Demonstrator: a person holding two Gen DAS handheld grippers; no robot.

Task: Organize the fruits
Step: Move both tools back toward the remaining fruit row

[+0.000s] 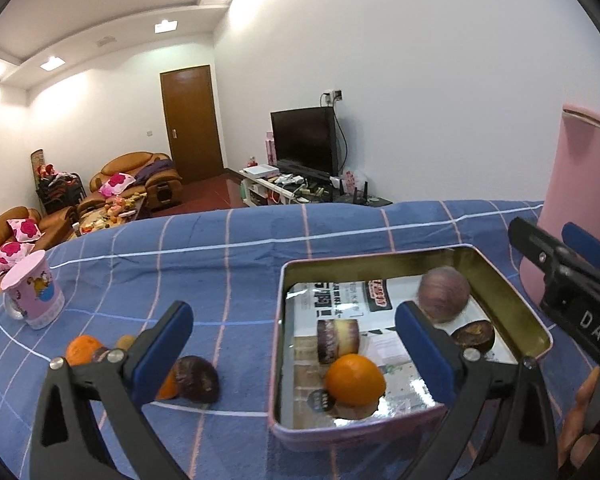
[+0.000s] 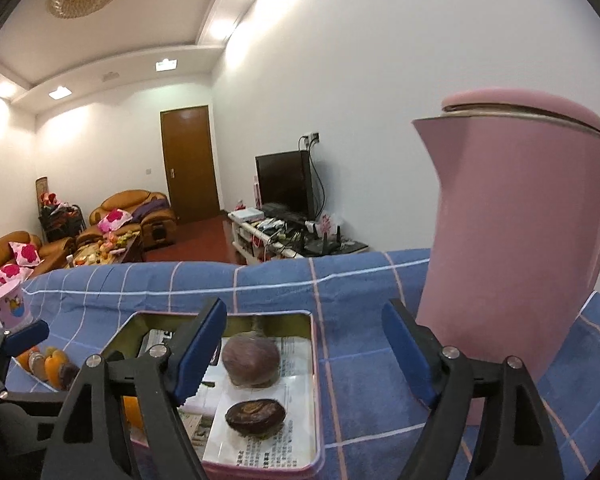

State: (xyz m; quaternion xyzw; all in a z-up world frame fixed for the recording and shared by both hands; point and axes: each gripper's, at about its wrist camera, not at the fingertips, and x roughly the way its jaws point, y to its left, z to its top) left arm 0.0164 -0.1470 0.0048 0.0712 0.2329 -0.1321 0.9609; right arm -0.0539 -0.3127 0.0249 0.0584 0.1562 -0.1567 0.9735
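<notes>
A: Left gripper (image 1: 294, 344) first: its blue pads (image 1: 164, 354) are spread wide, nothing between them and nothing touching them. One finger hangs over the blue checked cloth (image 1: 228, 264), the other over the tin.

B: And the right gripper (image 2: 304, 350)?

A: Same story, jaws gaping and empty. Its left pad (image 2: 198, 356) hovers above the tin's near side, its right pad over the cloth in front of the pink kettle (image 2: 516, 256).

B: How are the tools posed?

A: Both point forward and tip slightly down at the table. In the left camera the right tool comes in from the right edge, just beside the tin; the right camera catches the left tool low at its left edge.

B: Where's the fruit?

A: In the open rectangular tin (image 1: 278, 320), lined with printed paper: a round purple fruit (image 1: 444, 294) at the far end, a dark halved fruit (image 2: 255, 418) nearer, an orange (image 1: 355, 380) by the near wall, and a small cake-like piece (image 1: 337, 340) mid-tin.

B: Anything outside it?

A: Yes, left of the tin on the cloth: a dark wrinkled fruit (image 1: 196, 379) touching an orange piece (image 1: 169, 386) partly hidden behind the finger, and more orange pieces (image 1: 83, 350) further left. A pink cartoon cup (image 1: 34, 294) stands well apart at the far left.
</notes>
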